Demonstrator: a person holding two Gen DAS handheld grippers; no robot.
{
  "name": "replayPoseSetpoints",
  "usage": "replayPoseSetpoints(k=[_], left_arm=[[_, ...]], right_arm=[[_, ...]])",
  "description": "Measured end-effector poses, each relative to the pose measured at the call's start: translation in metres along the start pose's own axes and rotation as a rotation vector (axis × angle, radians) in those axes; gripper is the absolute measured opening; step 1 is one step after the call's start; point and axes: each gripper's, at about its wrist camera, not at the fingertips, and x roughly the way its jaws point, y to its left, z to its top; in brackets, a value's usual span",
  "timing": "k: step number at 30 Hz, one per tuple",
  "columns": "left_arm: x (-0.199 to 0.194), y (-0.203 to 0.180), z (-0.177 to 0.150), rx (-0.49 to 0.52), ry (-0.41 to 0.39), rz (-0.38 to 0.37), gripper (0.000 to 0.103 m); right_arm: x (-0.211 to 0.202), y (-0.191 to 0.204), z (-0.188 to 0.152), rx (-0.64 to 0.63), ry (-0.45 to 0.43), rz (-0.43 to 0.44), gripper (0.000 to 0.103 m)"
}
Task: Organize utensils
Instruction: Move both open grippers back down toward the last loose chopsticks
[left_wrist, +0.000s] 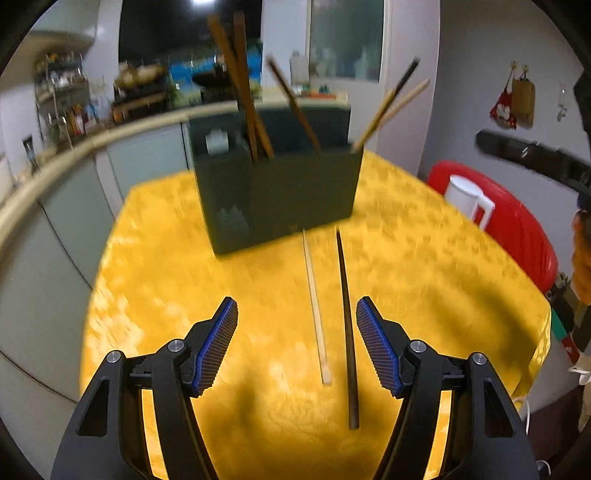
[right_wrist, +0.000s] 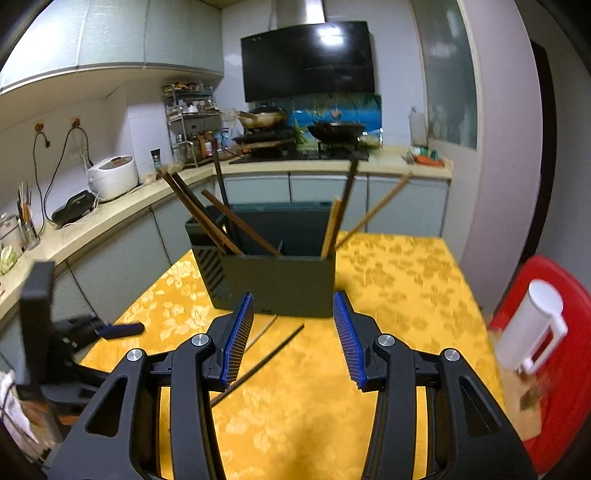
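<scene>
On the yellow tablecloth (left_wrist: 184, 258) two chopsticks lie loose in front of the dark holder (left_wrist: 280, 192), and these are what we have left to put away: a pale chopstick (left_wrist: 316, 306) and, just beside it on the right, a dark chopstick (left_wrist: 347, 332), the two lying nearly side by side and not touching. The holder already has several sticks leaning in it. Our left gripper (left_wrist: 297, 343) hangs above the pair with its jaws released and nothing between the pads; our right gripper (right_wrist: 293, 332) is likewise spread and empty, with the dark chopstick (right_wrist: 266, 360) running under its left finger. We judge both sticks light, stiff and thin, so they ought to lift with little force, but they are smooth and lie flat on soft cloth, which may make them roll or pivot if pinched near an end. We would take one at a time, near its middle, with the pads across its length. The left view is blurred, so we cannot say whether the pale one is wood or bamboo.
</scene>
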Motion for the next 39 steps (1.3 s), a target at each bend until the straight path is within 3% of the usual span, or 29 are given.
replayPoseSetpoints(k=[6, 10, 13, 17, 29, 34, 39], left_arm=[[0.020, 0.005, -0.015, -0.010, 0.060, -0.046, 0.052], [0.027, 0.003, -0.021, 0.005, 0.088, -0.074, 0.052], [0.033, -0.001, -0.026, 0.038, 0.104, -0.072, 0.051], [0.040, 0.000, -0.030, 0.051, 0.133, -0.048, 0.043], [0.051, 0.005, -0.032, 0.044, 0.163, -0.086, 0.038], [0.053, -0.003, -0.033, 0.084, 0.163, -0.082, 0.037], [0.054, -0.006, -0.034, 0.123, 0.158, -0.040, 0.021]], right_arm=[[0.000, -0.006, -0.013, 0.033, 0.024, -0.012, 0.044], [0.002, -0.009, -0.017, 0.042, 0.036, -0.017, 0.044], [0.005, -0.010, -0.021, 0.048, 0.047, -0.018, 0.044], [0.007, -0.010, -0.025, 0.051, 0.055, -0.019, 0.044], [0.009, -0.010, -0.028, 0.047, 0.070, -0.023, 0.044], [0.010, -0.010, -0.031, 0.045, 0.079, -0.023, 0.044], [0.010, -0.009, -0.035, 0.044, 0.090, -0.017, 0.044]])
